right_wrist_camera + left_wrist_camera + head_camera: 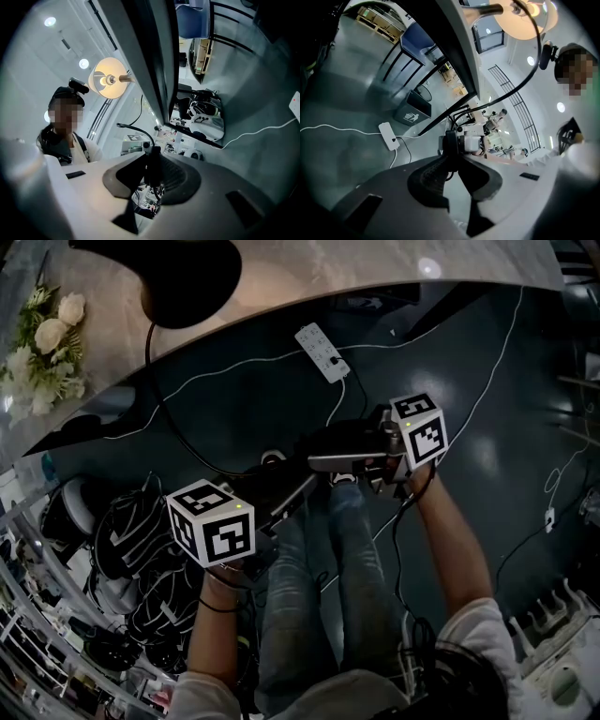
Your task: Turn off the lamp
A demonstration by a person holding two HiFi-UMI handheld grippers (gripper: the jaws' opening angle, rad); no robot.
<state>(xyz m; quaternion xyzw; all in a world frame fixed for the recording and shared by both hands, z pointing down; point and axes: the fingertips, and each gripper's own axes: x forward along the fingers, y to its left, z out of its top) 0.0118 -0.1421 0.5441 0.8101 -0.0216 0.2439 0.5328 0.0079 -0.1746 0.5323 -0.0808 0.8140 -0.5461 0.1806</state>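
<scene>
The lamp (178,273) stands on the table at the top left, its dark shade seen from above. It glows lit in the left gripper view (525,16) and in the right gripper view (108,78). Its black cord (155,381) hangs below the table edge. Both grippers meet there, tip to tip. My left gripper (452,159) is shut on the black cord switch (451,143). From the other side, my right gripper (151,171) has its pads against the same switch (152,161). In the head view the left gripper (305,486) and right gripper (323,463) hide the switch.
A white power strip (322,352) with its white cable lies on the dark floor. White flowers (42,343) stand on the marble table (309,263). A dark bin (412,110) stands by the table legs. Bags and gear pile up at the left (122,549).
</scene>
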